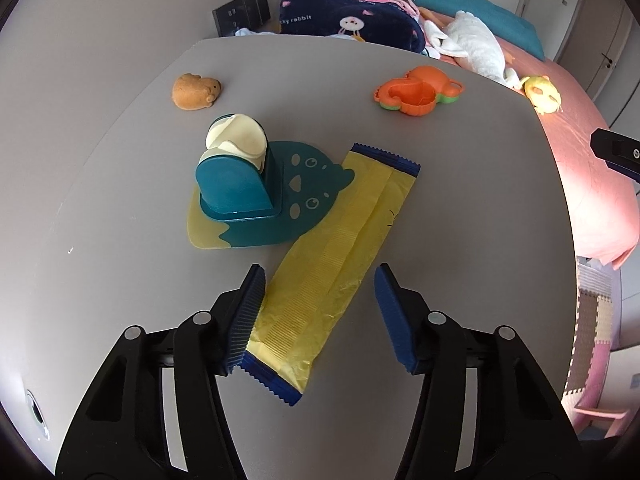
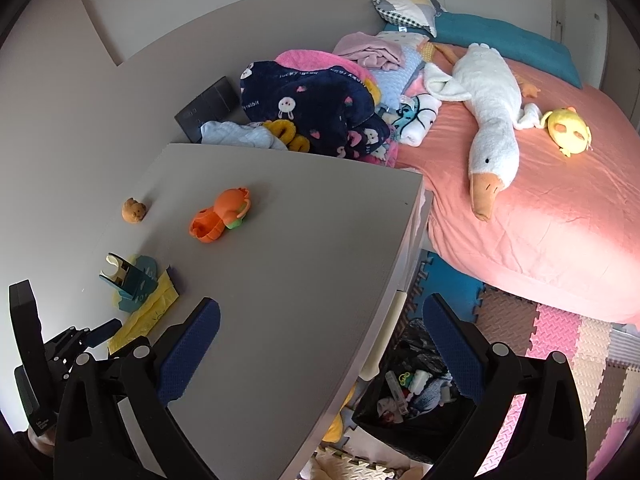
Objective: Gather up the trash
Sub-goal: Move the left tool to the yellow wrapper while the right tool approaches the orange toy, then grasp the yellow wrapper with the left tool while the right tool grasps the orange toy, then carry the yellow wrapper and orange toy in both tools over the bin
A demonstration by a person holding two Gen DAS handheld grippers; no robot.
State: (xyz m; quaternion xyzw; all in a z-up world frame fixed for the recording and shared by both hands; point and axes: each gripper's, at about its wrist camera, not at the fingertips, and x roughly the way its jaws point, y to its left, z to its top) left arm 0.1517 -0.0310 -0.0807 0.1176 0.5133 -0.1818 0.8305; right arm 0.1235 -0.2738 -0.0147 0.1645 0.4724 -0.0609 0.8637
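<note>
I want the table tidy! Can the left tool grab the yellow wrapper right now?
Probably yes. The left tool is open right over the yellow wrapper's near end, with nothing on that part. Only the far end is tucked under the teal holder.

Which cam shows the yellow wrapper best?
Left wrist: the yellow wrapper lies full length on the table, both blue crimped ends visible, between the left claw's fingers. Right wrist shows only a small part at the frame's left, half hidden behind the claw.

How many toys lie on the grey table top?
3: a brown bear figure at the far left, an orange toy at the far right, and a teal toy mid-table overlapping the yellow wrapper.
</note>
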